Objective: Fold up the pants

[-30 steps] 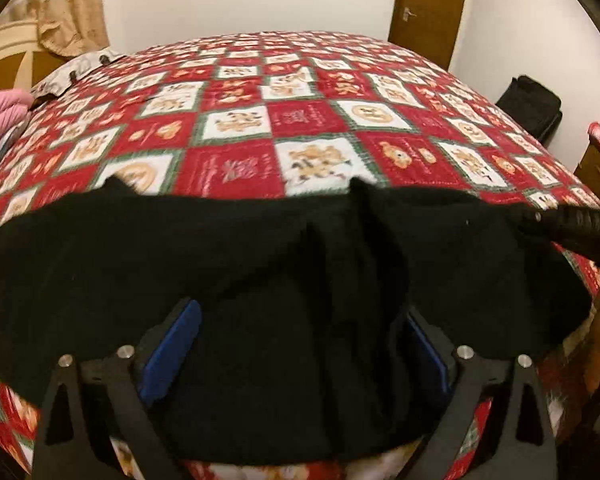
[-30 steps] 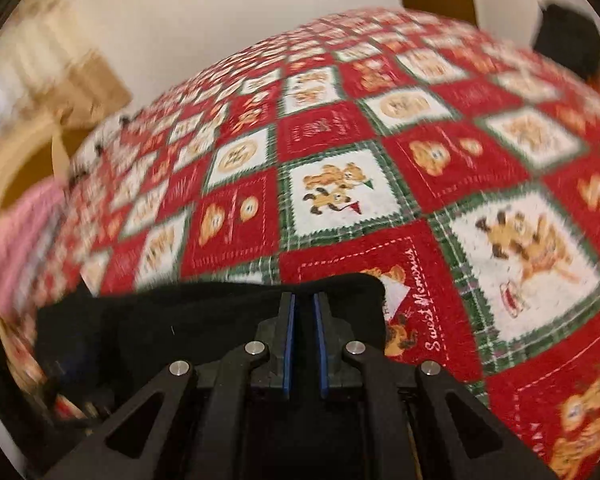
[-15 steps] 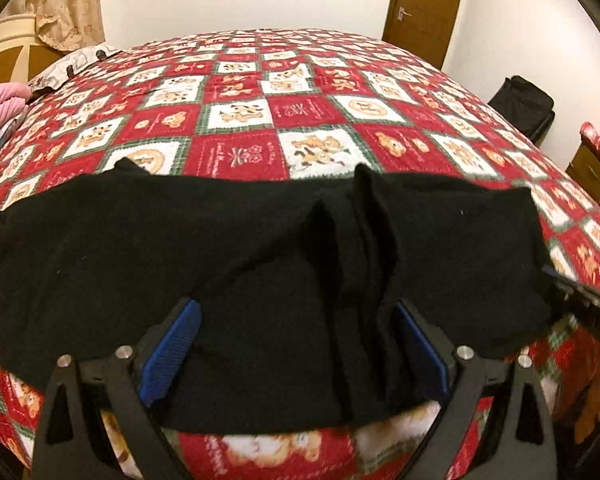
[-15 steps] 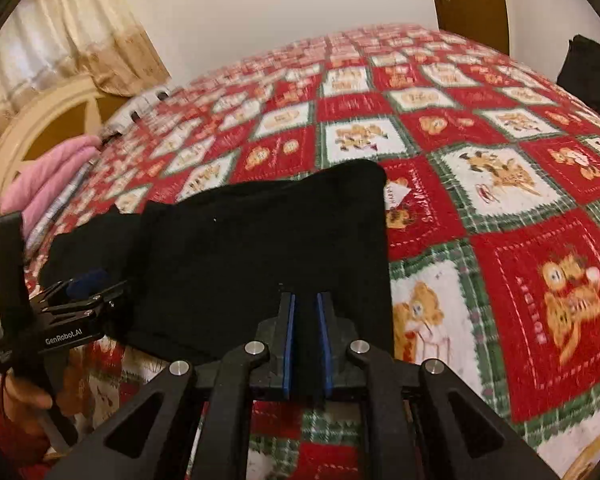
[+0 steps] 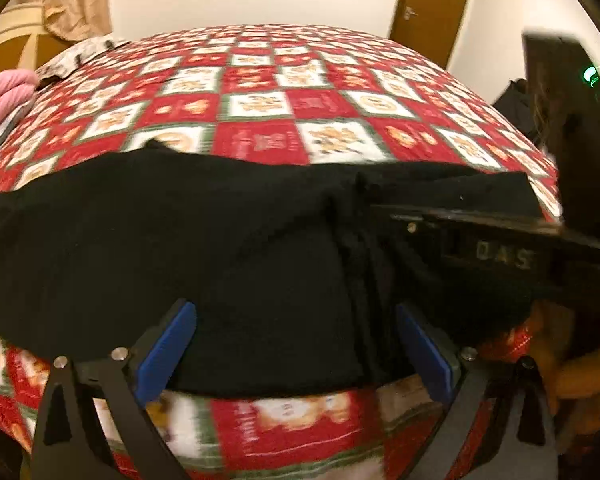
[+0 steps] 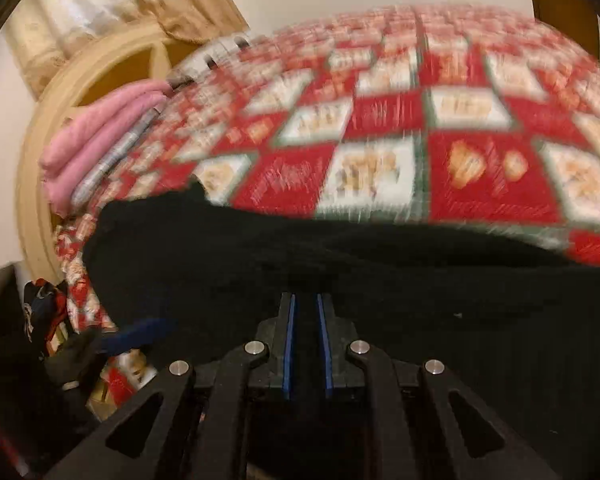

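Left wrist: pants near bed edge.

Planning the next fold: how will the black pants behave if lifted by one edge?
The black pants would probably droop limply: they lie in soft creases on the quilt. They look thick, so likely fairly heavy. The fabric looks matte, so it should not slip easily.
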Demonstrator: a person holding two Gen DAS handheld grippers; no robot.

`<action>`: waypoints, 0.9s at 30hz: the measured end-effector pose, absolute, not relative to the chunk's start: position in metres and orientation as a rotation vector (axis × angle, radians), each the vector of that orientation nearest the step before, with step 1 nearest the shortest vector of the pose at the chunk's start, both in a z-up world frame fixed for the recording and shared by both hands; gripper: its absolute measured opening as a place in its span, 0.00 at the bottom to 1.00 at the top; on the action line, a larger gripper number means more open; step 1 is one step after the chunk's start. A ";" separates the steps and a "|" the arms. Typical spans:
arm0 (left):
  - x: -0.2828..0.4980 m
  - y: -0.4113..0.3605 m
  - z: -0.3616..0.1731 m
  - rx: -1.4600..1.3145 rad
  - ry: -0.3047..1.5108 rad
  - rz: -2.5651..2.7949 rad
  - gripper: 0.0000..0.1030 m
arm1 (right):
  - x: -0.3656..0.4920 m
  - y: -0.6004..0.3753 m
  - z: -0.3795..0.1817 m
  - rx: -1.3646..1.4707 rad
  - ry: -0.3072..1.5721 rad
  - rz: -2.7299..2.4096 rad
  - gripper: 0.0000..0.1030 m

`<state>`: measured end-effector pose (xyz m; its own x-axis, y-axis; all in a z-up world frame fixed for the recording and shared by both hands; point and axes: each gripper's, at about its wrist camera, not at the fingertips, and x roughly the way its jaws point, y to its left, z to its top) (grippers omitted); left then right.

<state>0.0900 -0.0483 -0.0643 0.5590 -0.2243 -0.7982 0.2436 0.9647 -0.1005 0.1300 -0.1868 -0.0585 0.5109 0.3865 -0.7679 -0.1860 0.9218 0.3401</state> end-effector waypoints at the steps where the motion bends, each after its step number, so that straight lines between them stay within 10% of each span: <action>1: 0.091 -0.044 -0.064 0.023 0.942 -0.259 0.98 | 0.132 -0.187 -0.059 0.250 0.957 0.335 0.12; 27: 0.080 0.209 -0.064 -0.309 0.810 0.360 0.98 | 0.055 -0.072 -0.070 0.367 0.945 0.608 0.12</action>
<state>0.0805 0.2092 -0.0645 0.6350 0.1928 -0.7481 -0.4255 0.8955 -0.1303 0.0548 -0.0720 -0.0699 0.4388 0.6301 -0.6406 -0.3214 0.7759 0.5429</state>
